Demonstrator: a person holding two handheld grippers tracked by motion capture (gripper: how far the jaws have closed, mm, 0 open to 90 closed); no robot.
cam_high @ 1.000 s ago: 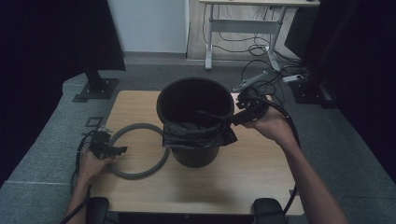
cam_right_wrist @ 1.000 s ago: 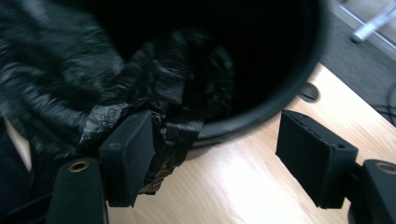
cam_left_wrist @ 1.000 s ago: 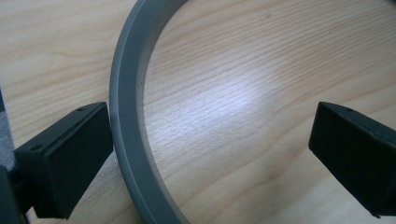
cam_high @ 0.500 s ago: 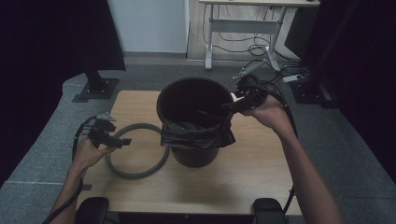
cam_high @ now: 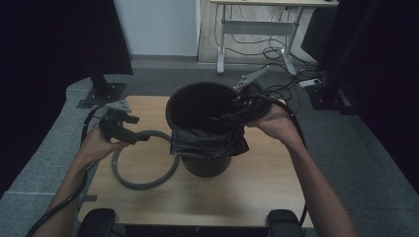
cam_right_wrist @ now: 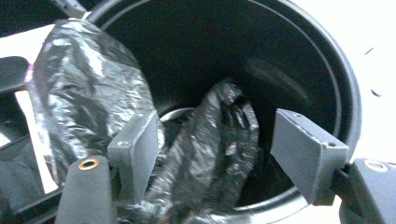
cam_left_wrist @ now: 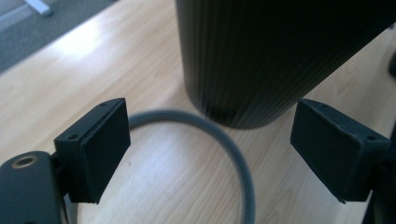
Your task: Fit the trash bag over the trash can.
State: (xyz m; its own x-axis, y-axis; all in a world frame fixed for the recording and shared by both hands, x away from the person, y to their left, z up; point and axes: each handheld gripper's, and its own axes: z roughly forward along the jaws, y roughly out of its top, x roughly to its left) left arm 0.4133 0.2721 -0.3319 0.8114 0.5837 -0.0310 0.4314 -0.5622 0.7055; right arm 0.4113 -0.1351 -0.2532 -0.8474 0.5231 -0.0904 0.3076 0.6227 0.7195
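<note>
Table [cam_high: 148,207]: wooden, carries the bin and ring.
Bin [cam_high: 205,163]: black, near the table's middle, toward the far edge.
Bag [cam_high: 207,143]: black plastic, draped over the bin's near rim.
Ring [cam_high: 143,182]: grey, flat, left of the bin.
Right gripper [cam_high: 220,117]: over the bin's mouth, jaws apart, closing a little, bag plastic between them.
Left gripper [cam_high: 141,138]: above the ring, jaws wide, just narrowing, holding nothing.

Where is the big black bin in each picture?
High view: the black bin stands mid-table, a bin bag draped over its near rim.
Left gripper view: the bin's ribbed wall takes up the top right, beyond the open left claw.
Right gripper view: the bin's round rim curves across the top and right, behind the right claw.
Shared landmark: the black bin bag, seen in the high and right gripper views.
</note>
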